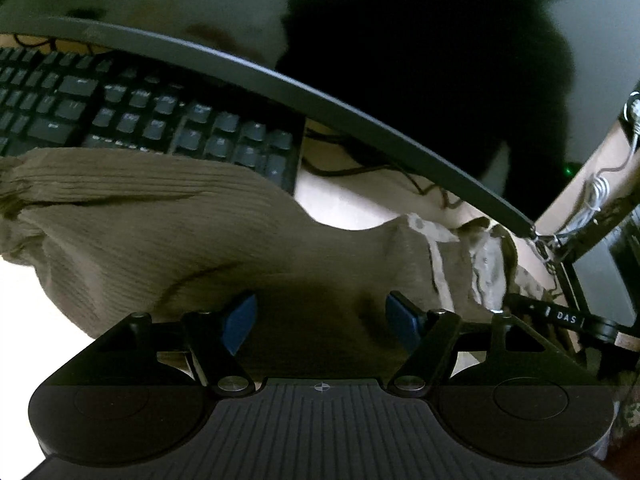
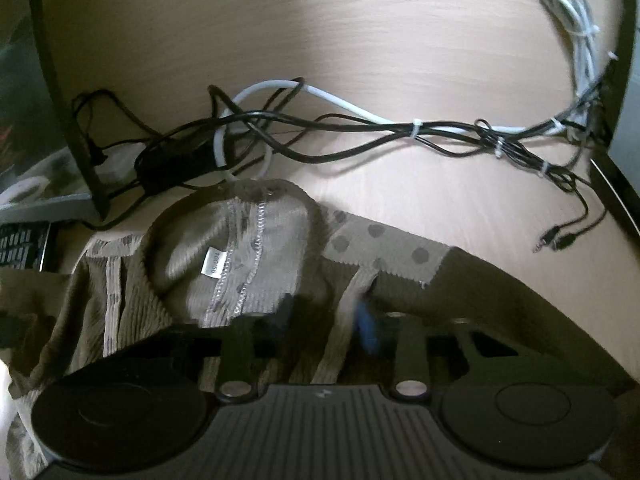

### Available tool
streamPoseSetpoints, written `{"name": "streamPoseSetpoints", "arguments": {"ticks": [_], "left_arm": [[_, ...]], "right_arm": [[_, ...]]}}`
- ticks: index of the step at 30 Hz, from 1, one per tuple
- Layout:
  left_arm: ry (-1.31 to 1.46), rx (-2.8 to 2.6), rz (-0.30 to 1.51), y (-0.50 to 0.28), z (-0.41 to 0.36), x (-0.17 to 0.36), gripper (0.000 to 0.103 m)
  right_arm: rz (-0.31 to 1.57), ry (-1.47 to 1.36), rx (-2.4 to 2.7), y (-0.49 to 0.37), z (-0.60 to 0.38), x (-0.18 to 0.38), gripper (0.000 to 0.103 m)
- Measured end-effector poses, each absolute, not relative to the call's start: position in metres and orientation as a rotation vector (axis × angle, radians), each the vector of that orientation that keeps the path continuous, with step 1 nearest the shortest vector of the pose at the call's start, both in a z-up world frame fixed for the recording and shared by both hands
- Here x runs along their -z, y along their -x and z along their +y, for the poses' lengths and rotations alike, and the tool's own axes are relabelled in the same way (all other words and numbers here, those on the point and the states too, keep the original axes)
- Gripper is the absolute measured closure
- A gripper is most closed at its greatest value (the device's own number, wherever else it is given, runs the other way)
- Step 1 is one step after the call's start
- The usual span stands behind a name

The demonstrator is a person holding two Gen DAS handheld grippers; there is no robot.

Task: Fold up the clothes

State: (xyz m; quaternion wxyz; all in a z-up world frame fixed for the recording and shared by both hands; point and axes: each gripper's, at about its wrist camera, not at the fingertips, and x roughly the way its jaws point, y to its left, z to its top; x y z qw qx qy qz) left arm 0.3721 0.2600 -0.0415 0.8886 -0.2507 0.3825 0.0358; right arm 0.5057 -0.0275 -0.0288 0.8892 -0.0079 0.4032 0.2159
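Observation:
A brown ribbed garment (image 1: 160, 232) with a dotted lining lies bunched on the pale desk (image 2: 320, 40). In the left wrist view my left gripper (image 1: 322, 320) stands open low over it. Its blue pads (image 1: 240, 322) are wide apart, and a hump of cloth rises between them. In the right wrist view the garment (image 2: 256, 264) shows its neck opening, inner seams and a white size tag (image 2: 214, 266). My right gripper (image 2: 324, 322) is shut on a fold of cloth just below that neck opening. One blue pad (image 2: 366, 328) shows and cloth mostly covers the other.
A black keyboard (image 1: 140, 112) sits just beyond the garment, under the curved lower edge of a monitor (image 1: 320, 96). A tangle of black and white cables (image 2: 320, 128) lies on the desk behind the collar. A coiled white cable (image 2: 576, 32) lies far right, with audio plugs (image 2: 556, 240) nearby.

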Motion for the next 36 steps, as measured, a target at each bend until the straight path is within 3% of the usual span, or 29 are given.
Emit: {"name": "streamPoseSetpoints", "arguments": {"ticks": [2,9,14,17,19,21,24,28,32,36], "left_arm": [[0.529,-0.084,0.803,-0.372,0.262,0.044,0.027],[0.546,-0.093,0.804,-0.367,0.269,0.048,0.026],[0.569,-0.102,0.794,-0.363,0.274,0.05,0.027],[0.568,-0.118,0.797,-0.36,0.278,0.047,0.027],[0.557,-0.138,0.797,-0.356,0.28,0.044,0.022],[0.542,-0.143,0.789,-0.347,0.282,0.037,0.018],[0.514,-0.07,0.778,-0.331,0.269,0.023,0.013],[0.456,0.08,0.801,-0.308,0.231,0.015,0.008],[0.326,0.188,0.853,-0.286,0.187,0.025,0.008],[0.221,0.246,0.902,-0.273,0.162,0.043,0.011]], "right_arm": [[0.813,0.036,-0.465,-0.506,-0.026,0.025,0.101],[0.659,0.052,-0.388,-0.541,-0.046,-0.012,0.101],[0.756,0.126,-0.367,-0.576,-0.04,0.01,0.099],[0.75,0.149,-0.383,-0.568,-0.045,0.012,0.091],[0.712,0.127,-0.401,-0.551,-0.057,0.0,0.071],[0.674,0.129,-0.413,-0.525,-0.074,-0.014,0.059],[0.658,0.137,-0.415,-0.482,-0.103,-0.028,0.052],[0.716,0.117,-0.369,-0.42,-0.145,-0.025,0.033],[0.8,0.044,-0.281,-0.362,-0.178,-0.007,0.025],[0.851,-0.045,-0.16,-0.316,-0.194,0.017,0.024]]}}
